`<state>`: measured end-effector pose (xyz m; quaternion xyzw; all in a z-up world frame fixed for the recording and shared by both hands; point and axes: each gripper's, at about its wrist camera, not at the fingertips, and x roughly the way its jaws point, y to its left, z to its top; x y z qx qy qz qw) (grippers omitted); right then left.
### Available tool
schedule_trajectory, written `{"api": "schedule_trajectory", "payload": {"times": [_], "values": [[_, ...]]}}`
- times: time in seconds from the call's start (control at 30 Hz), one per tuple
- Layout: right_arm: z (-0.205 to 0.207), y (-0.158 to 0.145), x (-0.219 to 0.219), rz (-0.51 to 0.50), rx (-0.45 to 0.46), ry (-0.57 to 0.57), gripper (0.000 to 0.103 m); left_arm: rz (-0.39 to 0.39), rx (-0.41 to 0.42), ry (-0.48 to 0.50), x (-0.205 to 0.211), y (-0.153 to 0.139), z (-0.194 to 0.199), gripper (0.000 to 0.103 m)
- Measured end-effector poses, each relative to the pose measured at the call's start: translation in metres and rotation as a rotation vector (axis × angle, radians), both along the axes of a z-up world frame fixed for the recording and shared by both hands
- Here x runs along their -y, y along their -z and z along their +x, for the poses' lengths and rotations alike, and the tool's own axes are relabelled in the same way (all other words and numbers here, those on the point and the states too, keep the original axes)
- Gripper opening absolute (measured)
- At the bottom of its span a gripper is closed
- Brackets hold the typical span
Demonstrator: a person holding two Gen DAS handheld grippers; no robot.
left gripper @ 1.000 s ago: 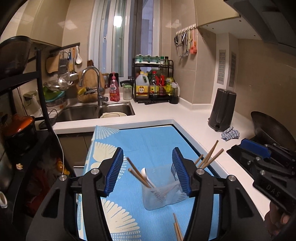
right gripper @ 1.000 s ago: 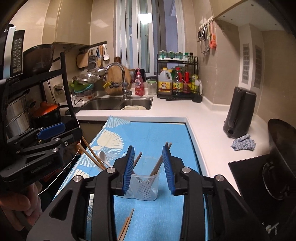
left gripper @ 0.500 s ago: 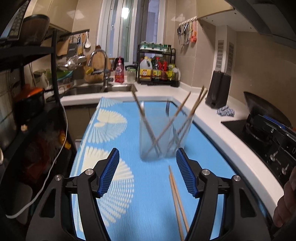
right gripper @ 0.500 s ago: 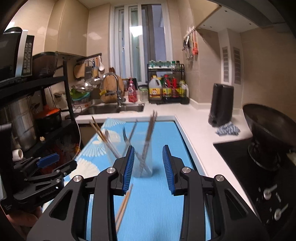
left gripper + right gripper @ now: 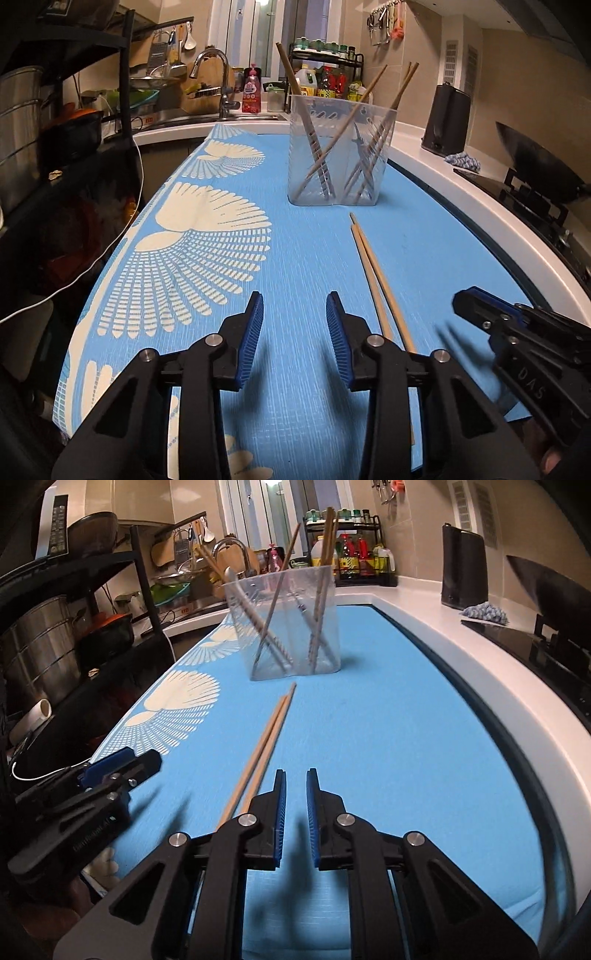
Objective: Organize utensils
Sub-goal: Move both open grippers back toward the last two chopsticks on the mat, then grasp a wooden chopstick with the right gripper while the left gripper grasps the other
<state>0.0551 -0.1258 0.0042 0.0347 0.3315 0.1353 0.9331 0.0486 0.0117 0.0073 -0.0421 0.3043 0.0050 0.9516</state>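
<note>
Chopsticks stand tilted in the clear plastic cup (image 5: pixel 334 155) ahead of both grippers; a loose chopstick pair (image 5: pixel 264 747) lies lengthwise toward it, between the left gripper (image 5: pixel 294 325), parted and empty, and the right gripper (image 5: pixel 295 808), narrowly parted, empty.

We see a mat (image 5: pixel 229 280) lying on the counter (image 5: pixel 476 206). A container (image 5: pixel 338 147) stands on the mat's far half, with chopsticks leaning inside it. A loose pair of chopsticks (image 5: pixel 373 266) lies on the mat just before it. A sink (image 5: pixel 236 117) sits behind, a kettle (image 5: pixel 445 116) at right.
</note>
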Motion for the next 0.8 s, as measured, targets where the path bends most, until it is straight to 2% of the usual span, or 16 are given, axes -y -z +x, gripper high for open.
{"api": "schedule_trajectory", "payload": {"times": [0.4, 0.63, 0.8], "values": [[0.002, 0.015, -0.021, -0.011, -0.033, -0.045, 0.014, 0.006, 0.011, -0.018, -0.002, 0.003, -0.005, 0.035], [0.002, 0.023, -0.030, -0.070, -0.064, -0.069, 0.019, 0.001, 0.007, -0.005, 0.000, 0.005, -0.003, 0.035], [0.002, 0.023, -0.024, -0.105, -0.066, -0.054, 0.013, -0.029, 0.006, 0.037, 0.004, 0.007, -0.003, 0.035]]}}
